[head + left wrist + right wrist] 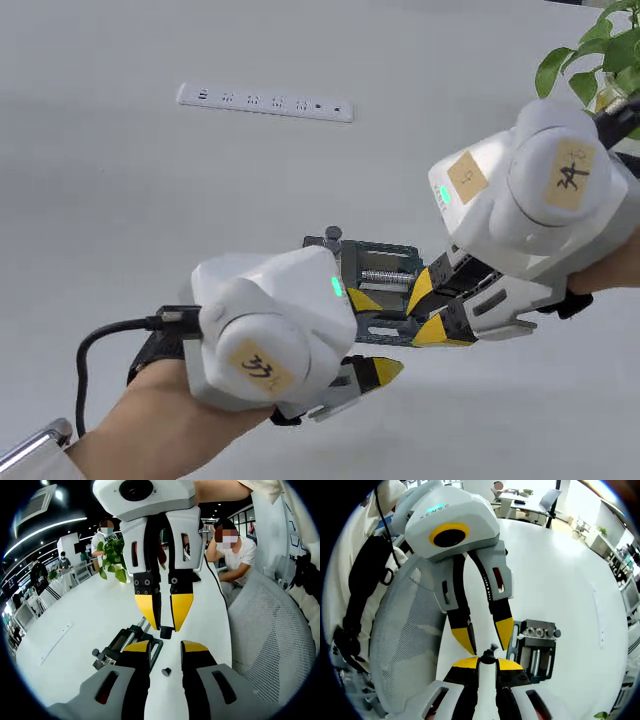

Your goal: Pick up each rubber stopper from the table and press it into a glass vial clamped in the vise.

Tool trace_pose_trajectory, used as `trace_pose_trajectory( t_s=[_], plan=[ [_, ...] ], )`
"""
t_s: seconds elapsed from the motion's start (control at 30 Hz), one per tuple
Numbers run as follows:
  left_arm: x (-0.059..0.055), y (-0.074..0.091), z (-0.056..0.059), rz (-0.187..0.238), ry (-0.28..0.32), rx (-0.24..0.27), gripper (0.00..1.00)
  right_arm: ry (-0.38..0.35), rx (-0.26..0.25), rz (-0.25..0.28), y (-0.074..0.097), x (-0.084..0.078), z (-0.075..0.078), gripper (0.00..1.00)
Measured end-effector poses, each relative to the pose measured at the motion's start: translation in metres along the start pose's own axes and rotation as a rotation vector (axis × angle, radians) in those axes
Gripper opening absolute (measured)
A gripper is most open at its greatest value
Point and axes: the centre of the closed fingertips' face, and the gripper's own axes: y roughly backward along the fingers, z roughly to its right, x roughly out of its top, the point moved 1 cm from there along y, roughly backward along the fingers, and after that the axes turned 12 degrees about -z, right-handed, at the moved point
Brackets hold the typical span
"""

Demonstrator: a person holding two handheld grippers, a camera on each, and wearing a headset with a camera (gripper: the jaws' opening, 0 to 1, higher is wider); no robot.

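The left gripper (167,649) sits closest, its yellow-tipped jaws standing well apart with a loose stopper (166,671) on the white table (150,220) in the gap between them, touching neither jaw. That stopper is a small dark speck, too small to tell which end is up. Facing it tip to tip, the right gripper (487,664) has its jaws drawn close and pinched on a dark rubber stopper (489,656). The stopper juts forward past the yellow tips, its long axis roughly along the jaws and pointing toward the left gripper; I cannot tell the wide end from the narrow one. In the left gripper view the held stopper hangs above the table and just beyond the loose one. The vise (380,255) lies on the table beside both sets of jaws. In the head view the two gripper bodies cover most of it, leaving its dark frame and a threaded screw (385,278) that runs across the picture. Whether a glass vial is clamped in it cannot be made out: a few small round shapes at one end of the vise in the right gripper view are too small to name. A hand (150,420) grips the left gripper's body, cut off at the bottom edge. A power strip (265,102) lies well apart on the far table, and plant leaves (595,55) are cropped by the top corner.
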Motion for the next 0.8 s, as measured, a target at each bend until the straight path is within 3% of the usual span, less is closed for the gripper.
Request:
trace_pose_trajectory(
  t_s=[0.23,0.8],
  plan=[
    [0.007,0.002,0.002,0.012,-0.005,-0.021,0.07,0.032,0.008,-0.023,0.001,-0.002,-0.002,0.08],
    [0.003,-0.001,0.012,-0.026,-0.076,-0.053,0.05,0.068,0.048,-0.059,0.001,0.0,-0.013,0.08]
  ],
)
